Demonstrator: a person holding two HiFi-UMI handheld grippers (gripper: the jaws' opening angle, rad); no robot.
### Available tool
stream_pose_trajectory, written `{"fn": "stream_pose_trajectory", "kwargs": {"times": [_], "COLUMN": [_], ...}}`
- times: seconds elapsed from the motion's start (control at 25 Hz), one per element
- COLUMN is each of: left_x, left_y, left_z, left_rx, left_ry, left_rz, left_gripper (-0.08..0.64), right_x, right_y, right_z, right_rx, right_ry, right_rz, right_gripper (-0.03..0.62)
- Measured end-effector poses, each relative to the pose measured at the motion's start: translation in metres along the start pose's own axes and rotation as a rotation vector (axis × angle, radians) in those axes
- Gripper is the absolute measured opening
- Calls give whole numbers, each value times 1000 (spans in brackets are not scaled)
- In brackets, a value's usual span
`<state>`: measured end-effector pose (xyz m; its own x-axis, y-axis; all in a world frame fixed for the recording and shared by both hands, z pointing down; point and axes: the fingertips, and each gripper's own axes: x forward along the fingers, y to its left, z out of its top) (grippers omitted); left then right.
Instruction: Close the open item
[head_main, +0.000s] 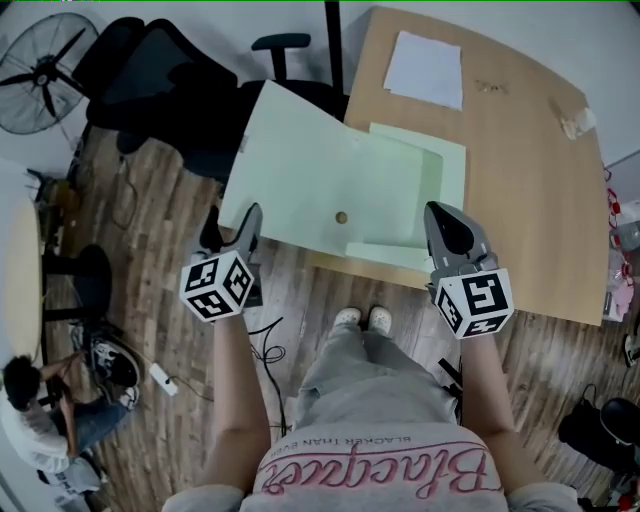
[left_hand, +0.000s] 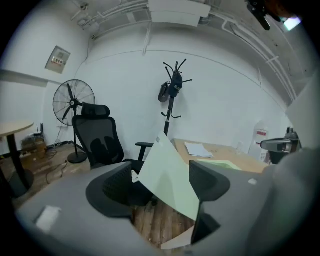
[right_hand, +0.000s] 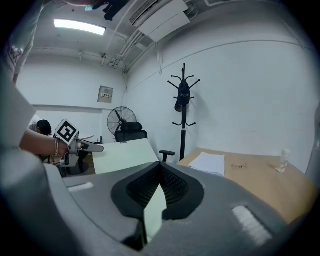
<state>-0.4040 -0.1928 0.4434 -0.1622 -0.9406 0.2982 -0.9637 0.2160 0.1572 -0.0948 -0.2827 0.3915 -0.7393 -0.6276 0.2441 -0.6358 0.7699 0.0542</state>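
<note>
From the head view I see the pale green box lying open at the near edge of the desk, its tray on the wood and its lid swung out past the desk's near left corner, over the floor. My left gripper sits at the lid's near corner, and my right gripper is at the tray's near right corner. A sheet of white paper lies by the desk's far edge, and an office chair and a fan stand beyond the lid. In the left gripper view the tongs are spread wide, with the tilted lid standing in the gap between them. The pads are not clamped on it, and I cannot tell whether the right pad touches its edge. The chair, the fan and a coat stand are behind it. In the right gripper view the tongs are pressed together on a thin green wall of the box, seen edge-on between the pads. The raised lid and the left gripper show off to the left, with the paper on the desk beyond.
</note>
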Motion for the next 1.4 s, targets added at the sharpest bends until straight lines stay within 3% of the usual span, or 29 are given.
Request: {"fn": "stream_pose_trajectory", "kwargs": {"times": [0.12, 0.28, 0.48, 0.72, 1.16, 1.4], "left_x": [5, 4, 0, -5, -14, -19], "left_y": [-4, -16, -38, -66, -112, -139], "left_z": [-2, 5, 15, 23, 40, 46], "left_rx": [-41, -27, 51, 203, 331, 373], "left_ry": [-20, -61, -79, -55, -63, -90], "left_rz": [-53, -109, -181, -243, -412, -488], "left_gripper": [285, 275, 275, 276, 278, 217], "right_x": [-6, -18, -28, -39, -53, -67], "right_y": [-8, -19, -27, -27, -27, -30], "right_z": [-8, -16, -21, -15, -4, -4], "right_rx": [12, 29, 55, 59, 60, 60], "right_ry": [25, 41, 40, 25, -18, -31], "right_rz": [-30, -79, -115, -118, -142, -171], "right_gripper": [3, 3, 3, 3, 3, 3]}}
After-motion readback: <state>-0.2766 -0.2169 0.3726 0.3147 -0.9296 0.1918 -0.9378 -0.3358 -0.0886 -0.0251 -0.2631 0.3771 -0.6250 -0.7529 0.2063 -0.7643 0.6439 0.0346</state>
